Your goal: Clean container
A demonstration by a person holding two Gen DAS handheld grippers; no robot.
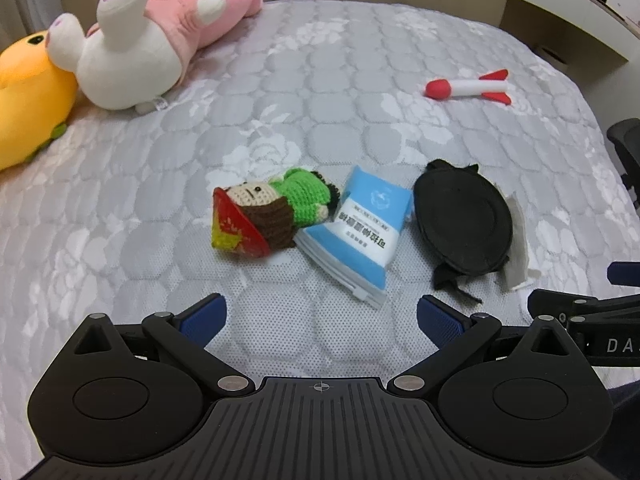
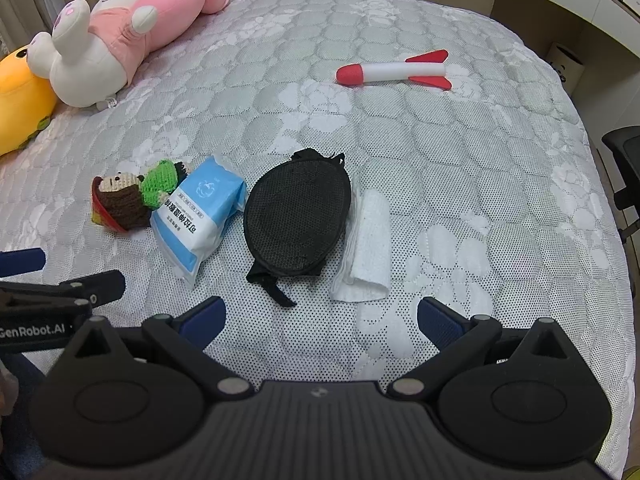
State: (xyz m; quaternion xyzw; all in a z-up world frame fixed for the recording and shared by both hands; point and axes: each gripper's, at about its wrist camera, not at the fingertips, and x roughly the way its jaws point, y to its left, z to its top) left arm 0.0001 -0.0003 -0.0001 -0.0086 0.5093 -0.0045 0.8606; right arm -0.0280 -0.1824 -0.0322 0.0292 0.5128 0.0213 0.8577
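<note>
A black oval mesh container (image 2: 298, 216) lies flat on the grey quilted bed, and shows in the left wrist view (image 1: 462, 222) too. A folded white cloth (image 2: 368, 248) lies against its right side; only its edge (image 1: 518, 240) shows in the left wrist view. A blue and white packet (image 1: 360, 232) lies left of the container (image 2: 200, 212). My left gripper (image 1: 320, 320) is open and empty, short of the packet. My right gripper (image 2: 320, 320) is open and empty, short of the container and cloth.
A crocheted doll (image 1: 264, 212) lies left of the packet (image 2: 132, 196). A red and white foam rocket (image 2: 394, 72) lies farther back. A pink plush (image 1: 160, 28) and a yellow plush (image 1: 28, 96) lie at the back left. A black chair (image 2: 624, 168) stands beside the bed's right edge.
</note>
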